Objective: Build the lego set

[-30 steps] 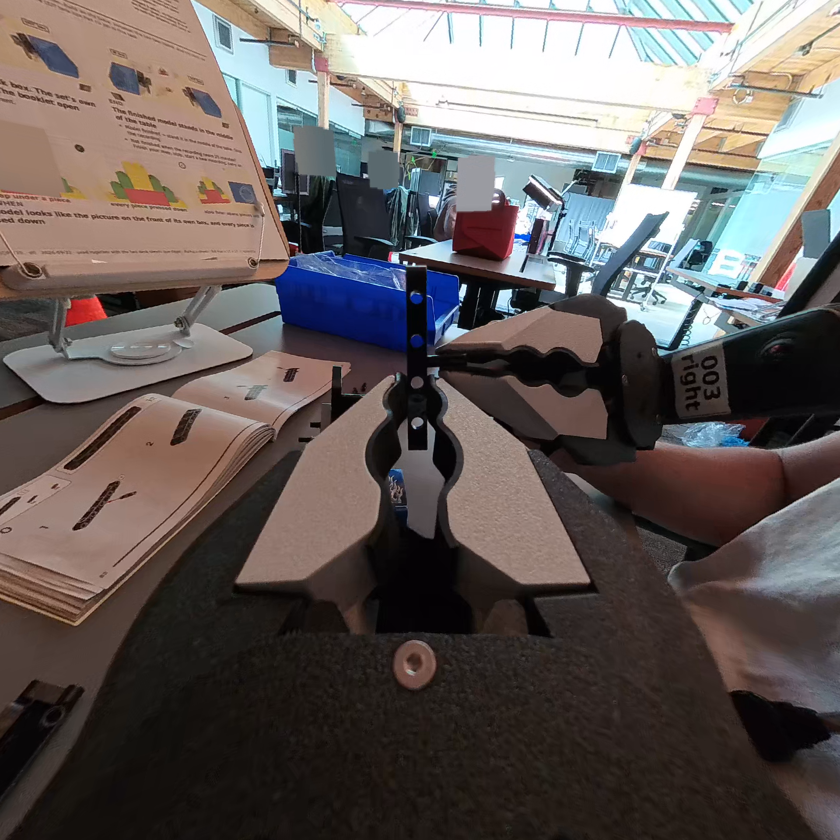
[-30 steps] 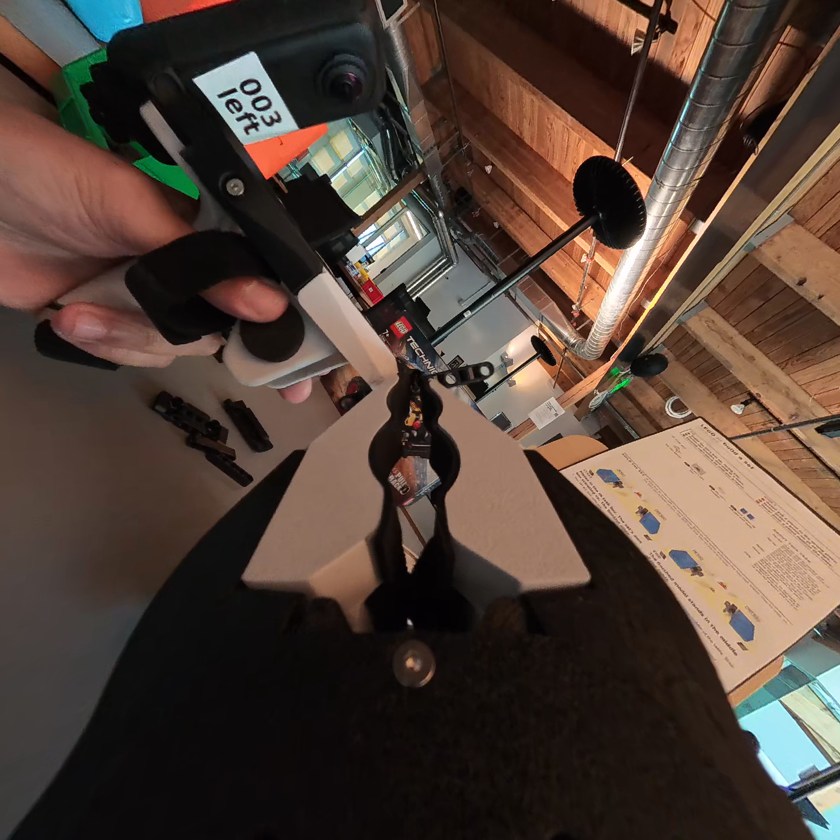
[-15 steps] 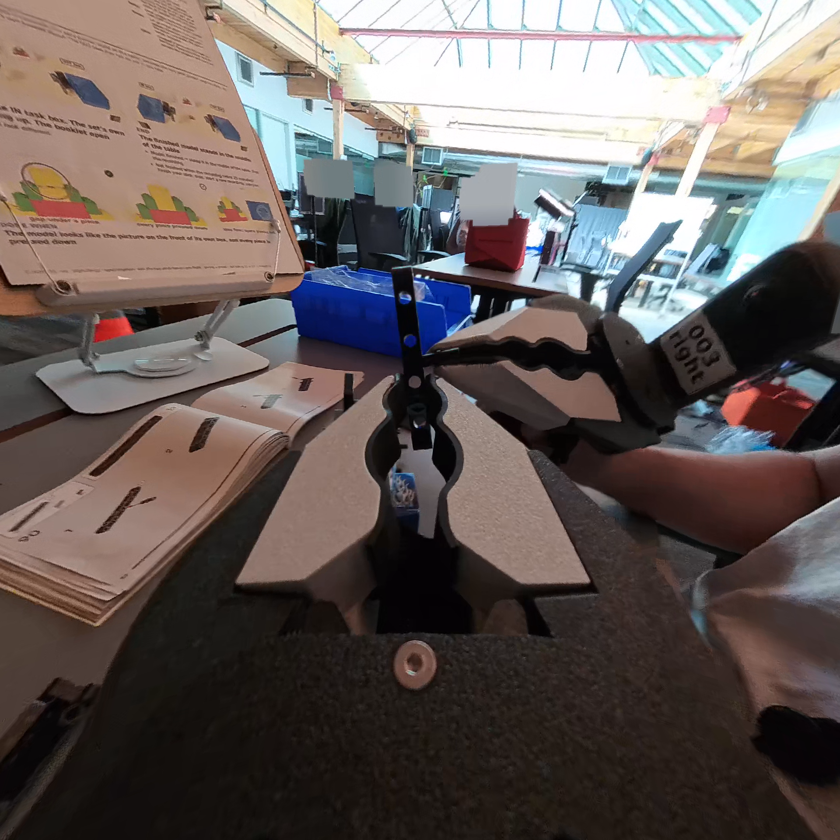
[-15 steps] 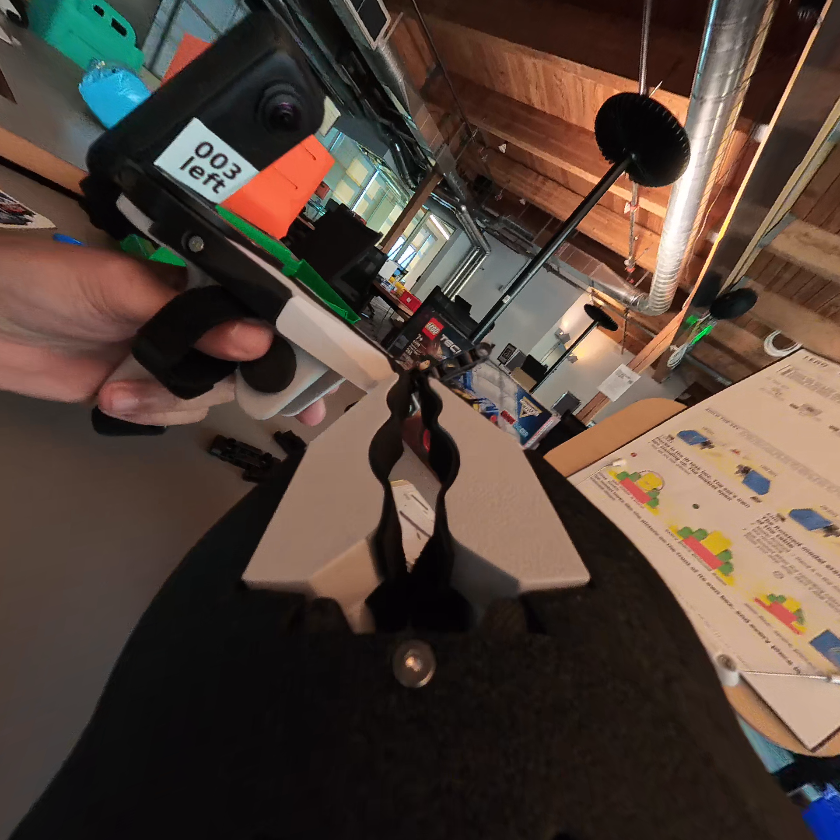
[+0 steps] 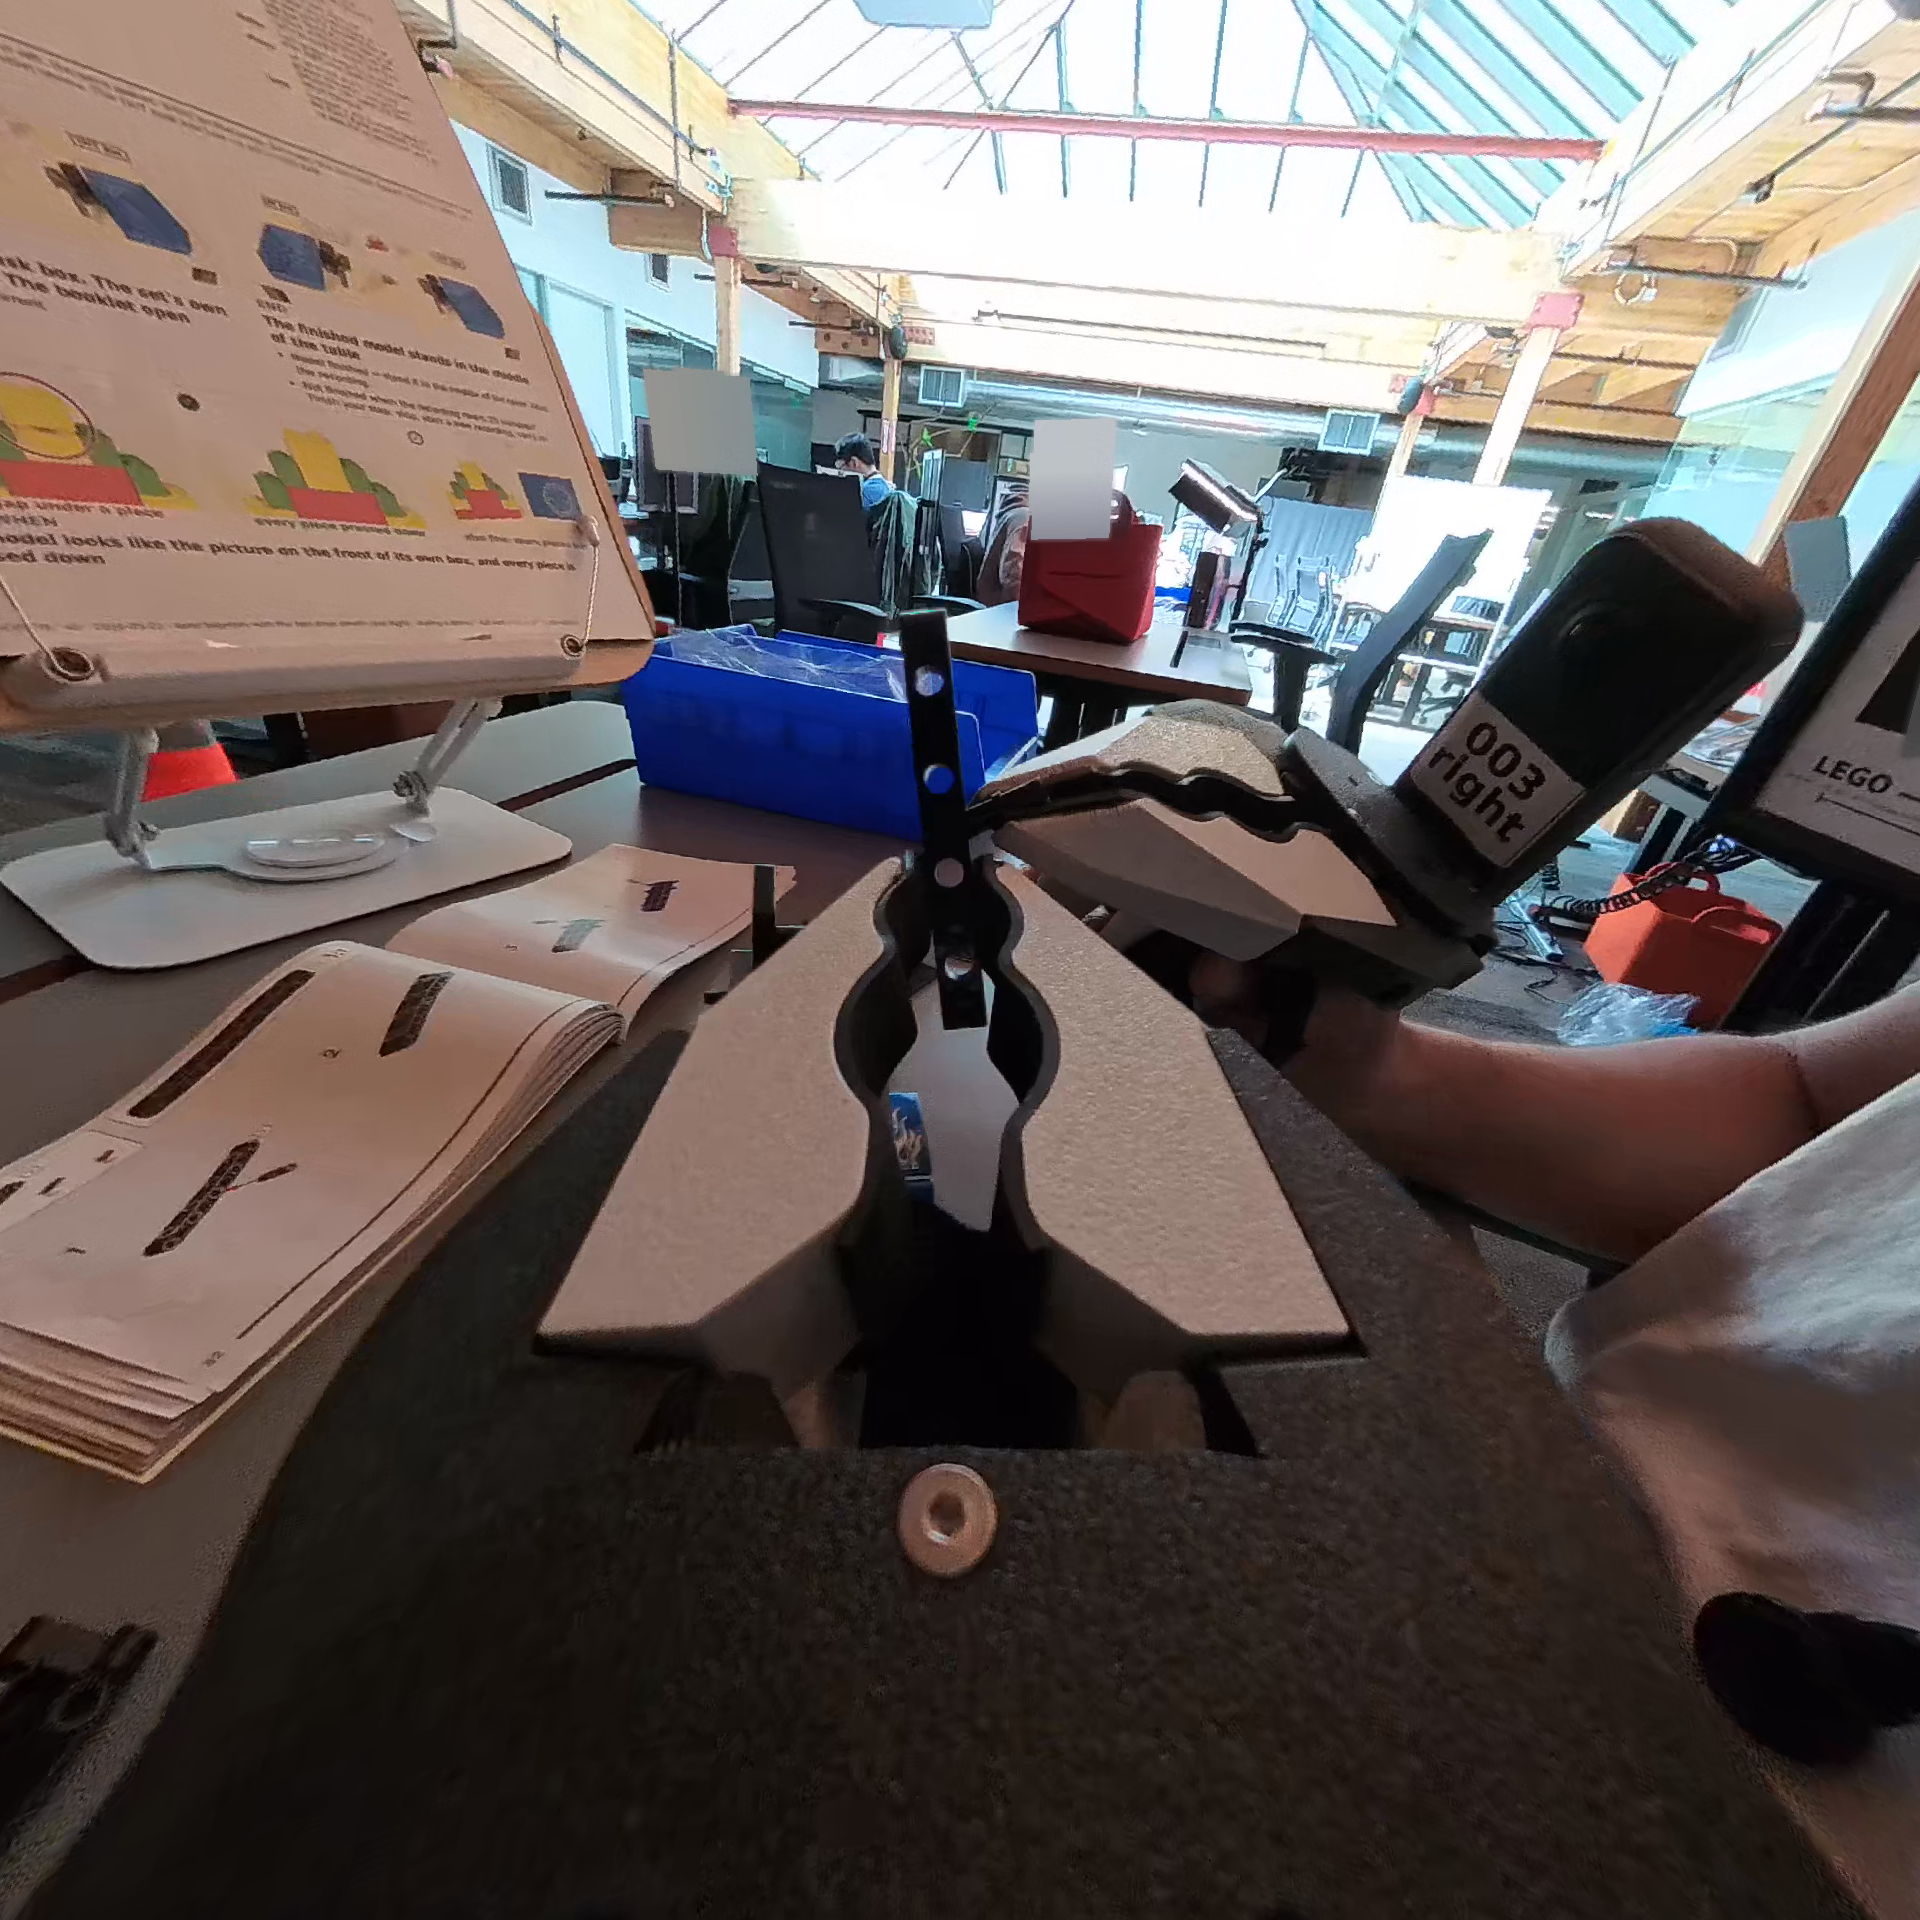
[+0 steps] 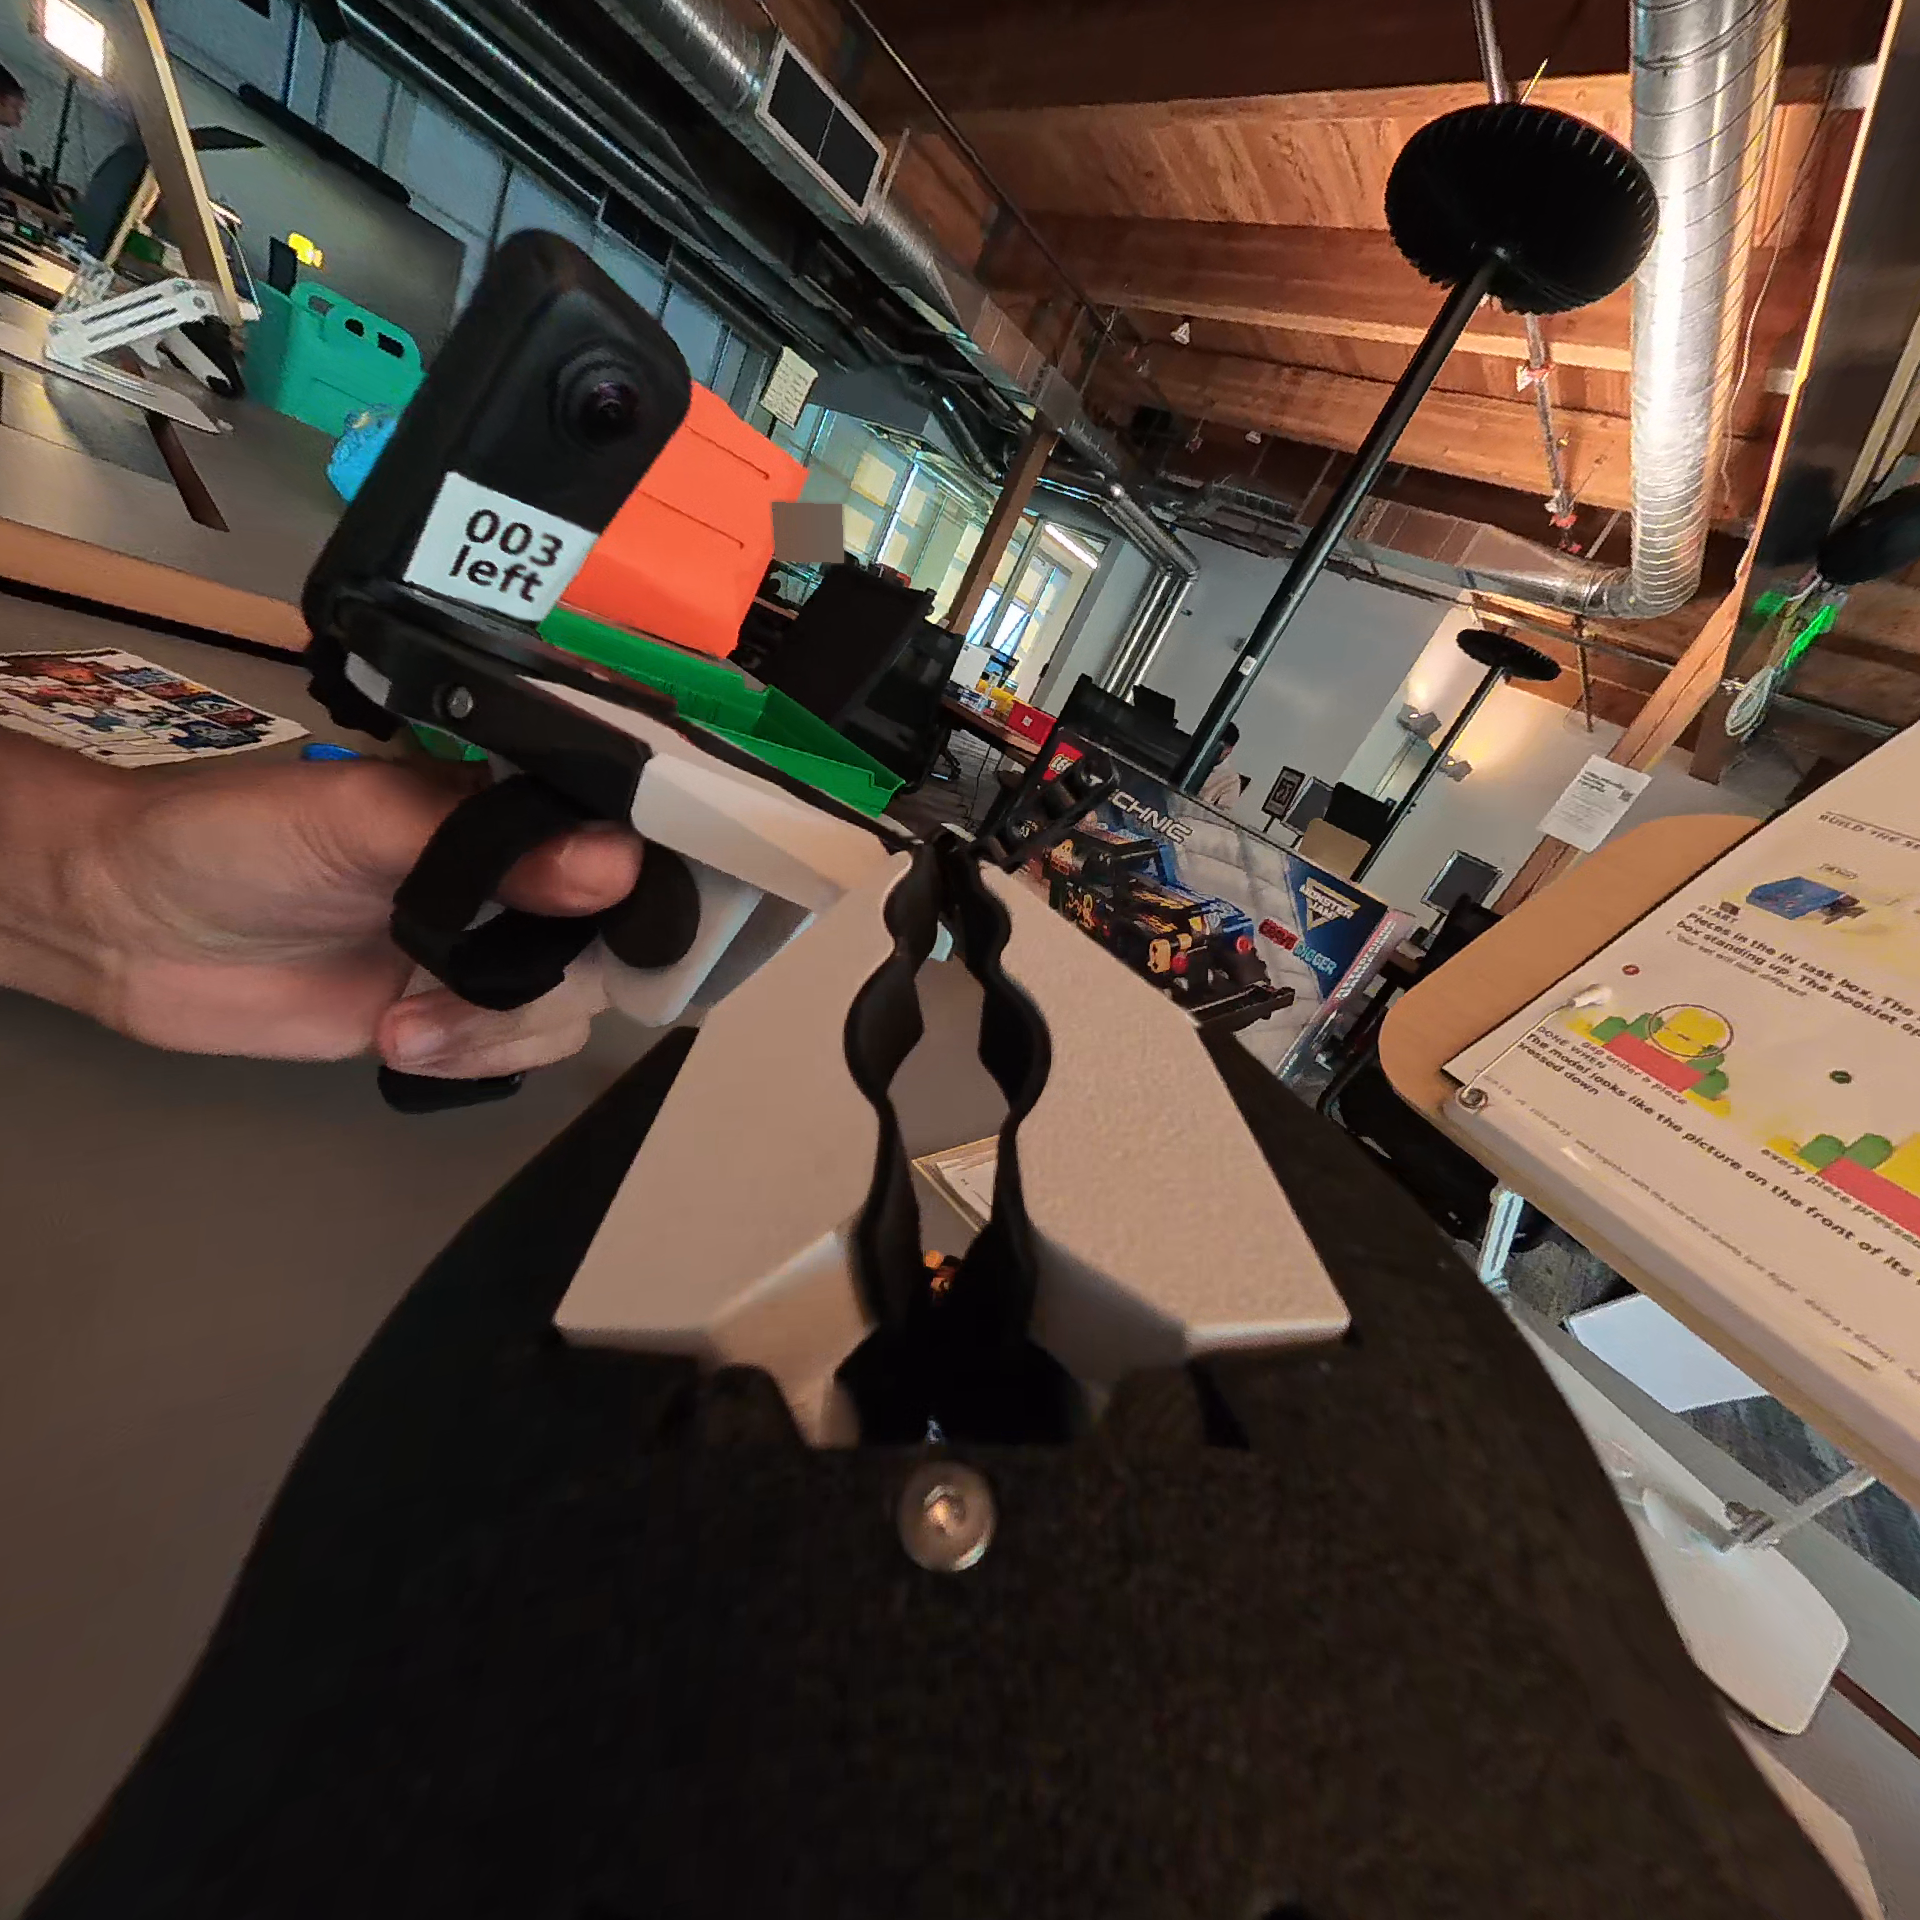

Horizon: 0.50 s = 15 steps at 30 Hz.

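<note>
Left gripper (image 5: 948,904) is clamped on the black beam (image 5: 940,790), which stands upright above its tips. Right gripper (image 5: 987,816), tips pinched closed, meets the beam's right side crosswise; whatever it holds is hidden.

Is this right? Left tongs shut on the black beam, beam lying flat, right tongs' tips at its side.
Not quite. In the left wrist view the left tongs grip the black beam standing upright, not flat. The right tongs do meet its side.
</note>
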{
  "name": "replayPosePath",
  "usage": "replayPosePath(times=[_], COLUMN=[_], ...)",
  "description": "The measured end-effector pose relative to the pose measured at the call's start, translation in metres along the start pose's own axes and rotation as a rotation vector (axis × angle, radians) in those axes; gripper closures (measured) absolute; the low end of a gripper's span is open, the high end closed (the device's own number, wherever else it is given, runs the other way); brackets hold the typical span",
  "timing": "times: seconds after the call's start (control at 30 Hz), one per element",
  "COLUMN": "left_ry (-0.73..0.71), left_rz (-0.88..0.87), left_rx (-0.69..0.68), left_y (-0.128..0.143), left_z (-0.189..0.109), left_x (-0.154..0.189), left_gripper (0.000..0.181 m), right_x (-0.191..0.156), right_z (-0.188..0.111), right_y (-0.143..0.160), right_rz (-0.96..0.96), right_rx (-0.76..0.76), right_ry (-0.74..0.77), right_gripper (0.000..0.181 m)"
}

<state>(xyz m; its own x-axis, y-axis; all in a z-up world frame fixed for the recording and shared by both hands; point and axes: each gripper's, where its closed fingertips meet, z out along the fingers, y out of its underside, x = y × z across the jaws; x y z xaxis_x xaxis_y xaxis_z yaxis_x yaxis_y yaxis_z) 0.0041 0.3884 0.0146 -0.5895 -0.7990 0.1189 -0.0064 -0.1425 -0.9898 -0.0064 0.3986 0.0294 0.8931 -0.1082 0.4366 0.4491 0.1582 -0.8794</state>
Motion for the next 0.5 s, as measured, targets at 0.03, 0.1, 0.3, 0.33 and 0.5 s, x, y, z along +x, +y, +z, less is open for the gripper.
replayPosePath(times=[0.03,0.1,0.3,0.33,0.5], left_ry=[-0.004,-0.010,-0.081,-0.109,-0.253], left_rz=[0.001,0.006,0.028,0.054,0.217], left_rx=[-0.001,-0.004,-0.068,-0.091,-0.192], left_y=[0.000,0.001,0.008,0.012,0.024], left_z=[0.000,0.000,0.002,0.002,-0.004], left_x=[0.000,-0.001,-0.013,-0.017,-0.033], left_gripper=[0.175,0.175,0.175,0.176,0.175], right_x=[0.000,0.000,0.005,0.006,0.018], right_z=[0.000,0.000,0.002,-0.001,-0.051], right_y=[0.001,0.002,0.008,0.004,0.041], right_rz=[0.006,0.017,0.125,0.162,0.256], right_rx=[-0.002,-0.004,-0.053,-0.042,-0.439], right_ry=[0.000,-0.001,-0.028,-0.047,-0.202], right_gripper=[0.178,0.178,0.178,0.178,0.178])
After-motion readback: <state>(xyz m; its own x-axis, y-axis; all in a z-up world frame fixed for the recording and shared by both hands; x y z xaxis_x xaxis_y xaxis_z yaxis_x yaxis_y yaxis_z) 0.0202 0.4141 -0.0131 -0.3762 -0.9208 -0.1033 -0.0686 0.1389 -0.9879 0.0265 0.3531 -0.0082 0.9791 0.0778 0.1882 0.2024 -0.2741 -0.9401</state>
